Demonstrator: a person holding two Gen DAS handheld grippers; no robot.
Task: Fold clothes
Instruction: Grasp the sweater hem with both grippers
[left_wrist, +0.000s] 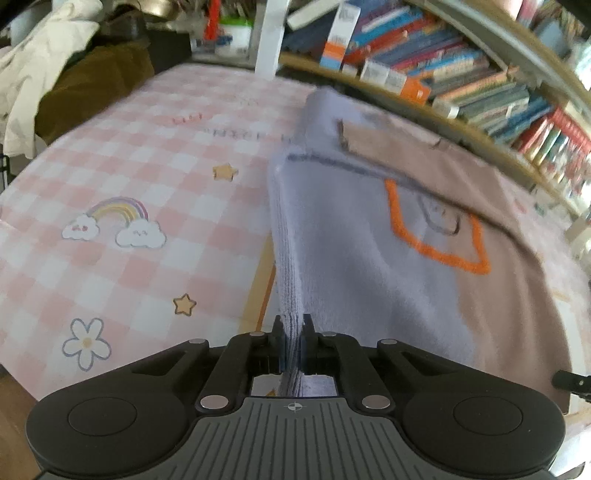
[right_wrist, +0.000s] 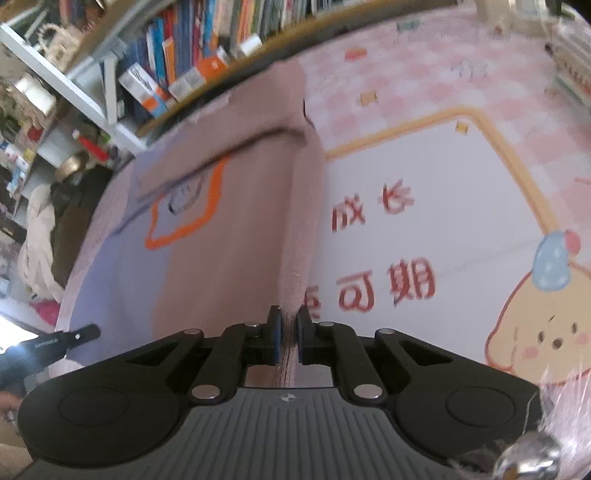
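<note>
1. The left gripper (left_wrist: 293, 328) is clamped on the lavender ribbed edge of the sweater (left_wrist: 354, 258).
2. The right gripper (right_wrist: 288, 325) pinches its pinkish-brown edge.
3. The sweater, lavender and brown with an orange outline (left_wrist: 436, 236), is stretched over the pink checked sheet (left_wrist: 129, 177) near the bookshelf (left_wrist: 461, 66).

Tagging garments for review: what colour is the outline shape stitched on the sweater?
Orange, on the sweater where lilac meets brown; it shows clearest in the left wrist view.
</note>
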